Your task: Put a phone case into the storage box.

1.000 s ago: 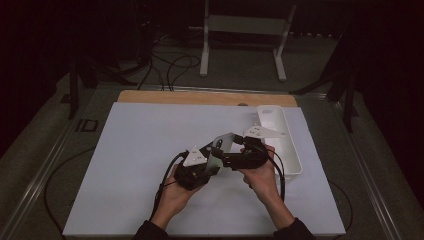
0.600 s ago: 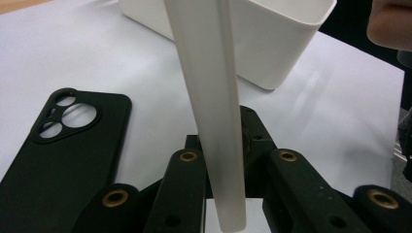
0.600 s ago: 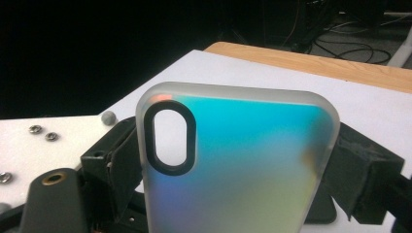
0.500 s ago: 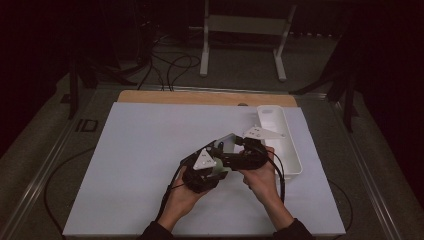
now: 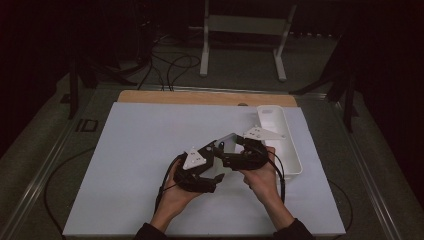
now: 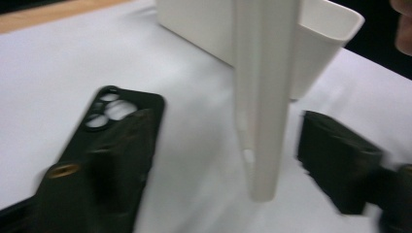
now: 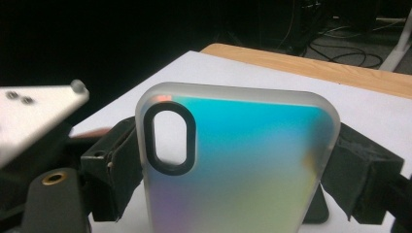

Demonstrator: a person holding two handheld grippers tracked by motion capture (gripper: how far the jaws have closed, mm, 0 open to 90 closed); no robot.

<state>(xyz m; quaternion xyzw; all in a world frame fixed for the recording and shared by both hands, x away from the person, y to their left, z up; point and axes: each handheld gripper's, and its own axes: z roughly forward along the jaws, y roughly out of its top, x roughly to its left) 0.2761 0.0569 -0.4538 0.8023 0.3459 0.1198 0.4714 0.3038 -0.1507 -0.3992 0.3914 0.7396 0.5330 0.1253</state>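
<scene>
Phone case (image 7: 238, 160), iridescent, clamped upright in right tool (image 5: 235, 156); left tool (image 5: 212, 172) jaws just opened, apparently clear of it; steady it before moving to tray (image 5: 280, 130)

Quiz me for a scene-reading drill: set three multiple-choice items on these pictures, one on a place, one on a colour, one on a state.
1. Where does the black phone case lie?
A. In a white tray
B. Flat on the white table
C. On a wooden strip

2. What colour is the rim of the camera cut-out on the frosted iridescent phone case?
A. Red
B. White
C. Black

3. In what state is the right gripper?
A. Shut on the frosted iridescent phone case
B. Open and empty
C. Shut on nothing

Key: 1 B, it lies flat on the white surface; 2 C, a black oval ring edges the opening; 3 A, the pads press on both side edges of the case.
</scene>
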